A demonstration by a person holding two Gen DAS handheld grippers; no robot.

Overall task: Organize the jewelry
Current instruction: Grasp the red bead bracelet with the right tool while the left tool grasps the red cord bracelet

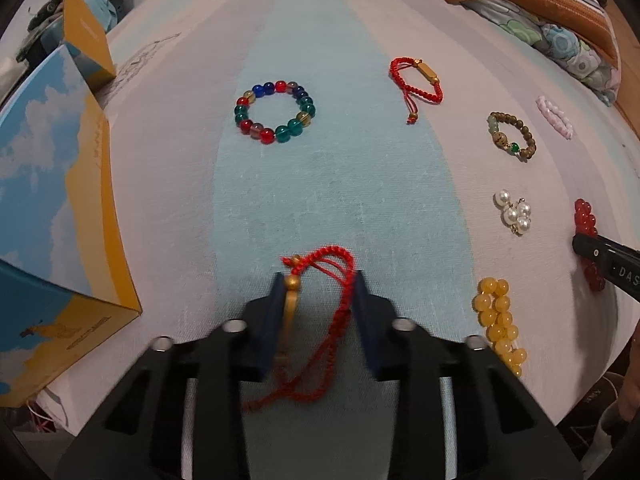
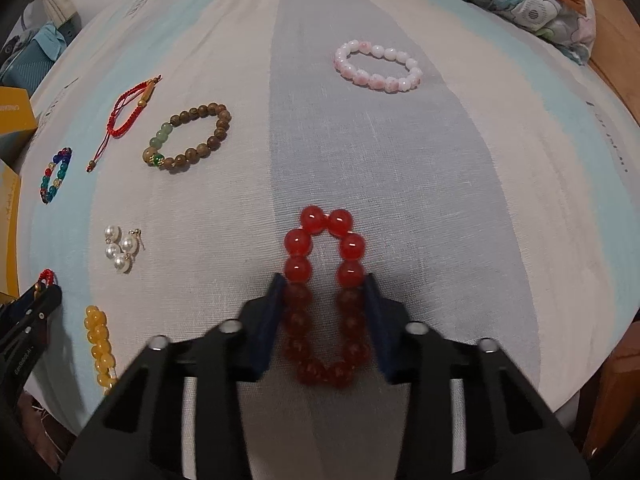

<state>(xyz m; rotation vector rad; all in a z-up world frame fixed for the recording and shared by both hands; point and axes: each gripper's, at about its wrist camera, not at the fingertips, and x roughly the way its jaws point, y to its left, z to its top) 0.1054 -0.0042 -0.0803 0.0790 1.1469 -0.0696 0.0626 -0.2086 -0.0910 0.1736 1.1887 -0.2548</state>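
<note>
My left gripper (image 1: pixel 318 280) is shut on a red cord bracelet with a gold bar (image 1: pixel 320 320), squeezed between its blue pads. My right gripper (image 2: pixel 325 280) is shut on a red bead bracelet (image 2: pixel 325 264), pressed into a narrow loop between its pads. On the striped bed sheet (image 1: pixel 340 184) lie a multicoloured glass bead bracelet (image 1: pixel 275 111), a second red cord bracelet (image 1: pixel 418 80), a brown wooden bead bracelet (image 2: pixel 190 136), a pink-white bead bracelet (image 2: pixel 378 66), pearl earrings (image 2: pixel 120 250) and a yellow bead bracelet (image 1: pixel 498 322).
An open blue-and-yellow cardboard box (image 1: pixel 60 208) stands at the left edge of the sheet. Folded floral and striped bedding (image 1: pixel 552 20) lies at the back right. The right gripper's tip (image 1: pixel 600 258) shows at the right edge of the left wrist view.
</note>
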